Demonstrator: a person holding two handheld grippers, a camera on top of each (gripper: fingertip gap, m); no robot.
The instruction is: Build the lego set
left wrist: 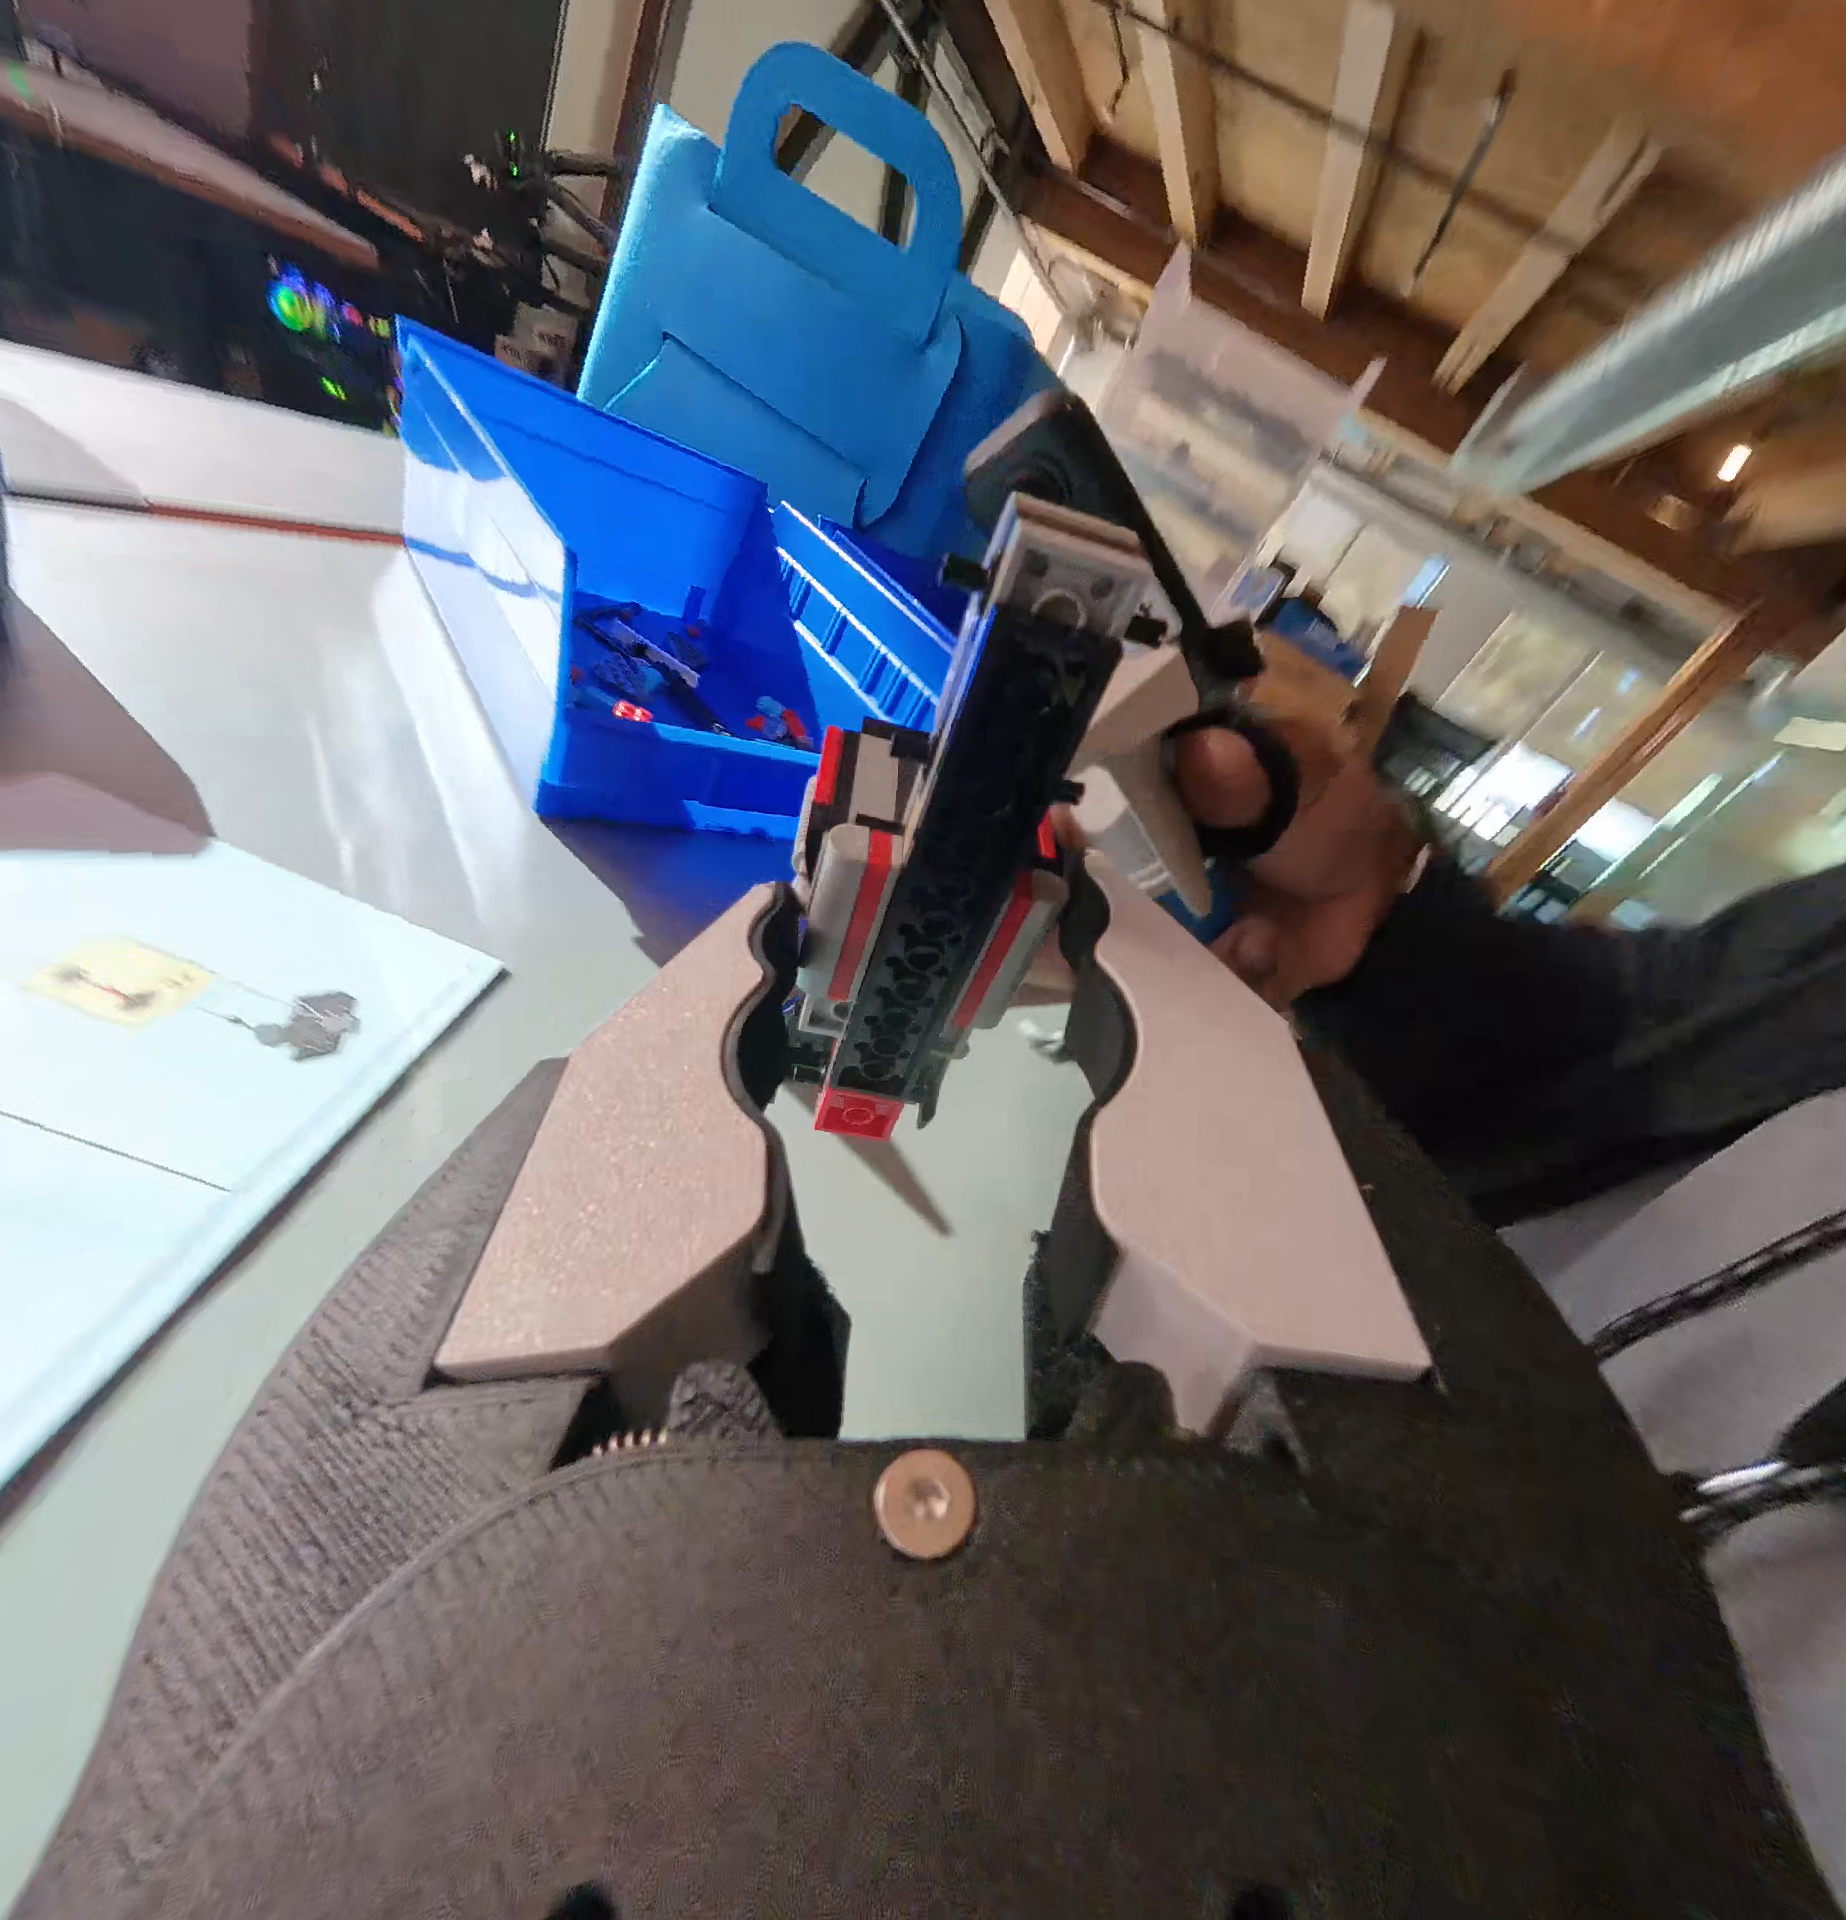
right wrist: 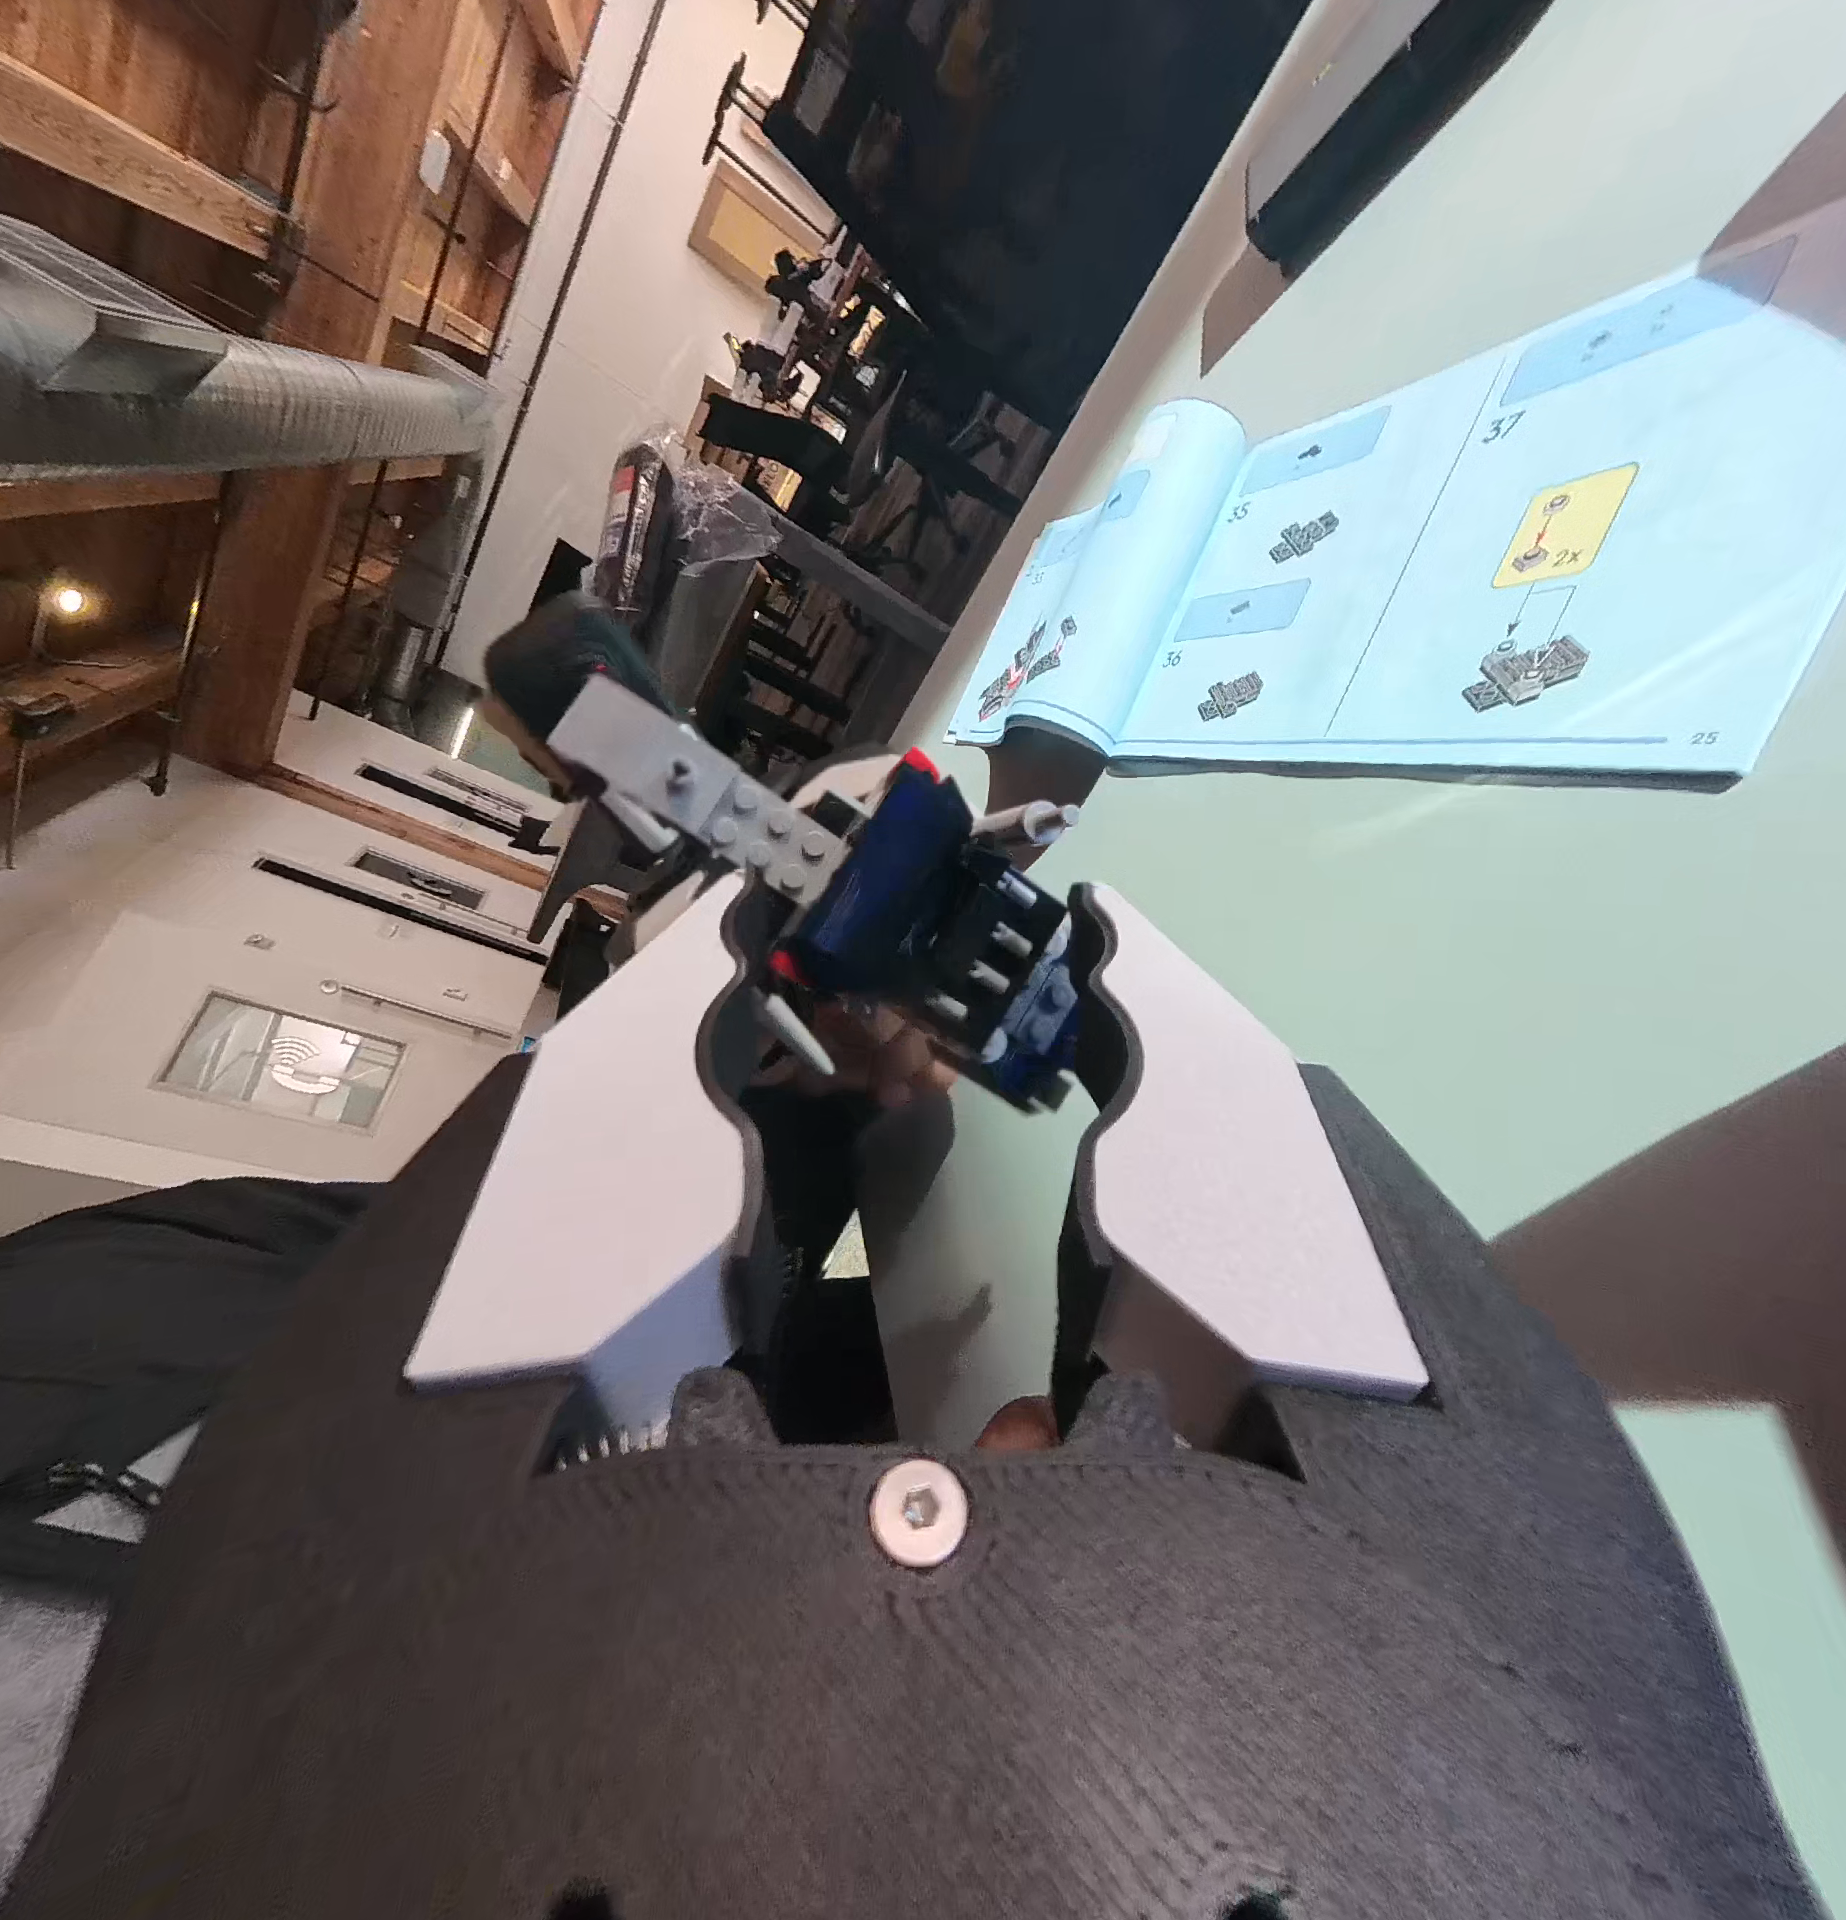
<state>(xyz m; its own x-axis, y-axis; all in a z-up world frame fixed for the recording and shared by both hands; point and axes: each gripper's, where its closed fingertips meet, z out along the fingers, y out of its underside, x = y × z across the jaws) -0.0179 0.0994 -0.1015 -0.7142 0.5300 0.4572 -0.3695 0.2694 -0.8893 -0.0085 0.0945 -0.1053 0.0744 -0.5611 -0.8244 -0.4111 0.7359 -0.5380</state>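
A partly built Lego model (left wrist: 940, 831) of black, dark blue, red and grey bricks is held up off the table. My left gripper (left wrist: 934, 925) is shut on its lower part, with a red brick (left wrist: 857, 1114) at the near end. In the right wrist view the same model (right wrist: 898, 914) sits between the fingertips of my right gripper (right wrist: 919, 935), which is shut on its dark blue and black part. A grey studded plate (right wrist: 721, 810) sticks out to the upper left. The right gripper and the hand holding it (left wrist: 1283, 831) show behind the model in the left wrist view.
A blue bin (left wrist: 483, 520) with several loose bricks (left wrist: 649, 665) stands on the pale table behind the model, with a blue handled carton (left wrist: 794, 312) beyond it. The open instruction booklet (right wrist: 1418, 582) lies on the table; it also shows at the left of the left wrist view (left wrist: 119, 1039). Both grippers' tips are close together, under 4 cm apart.
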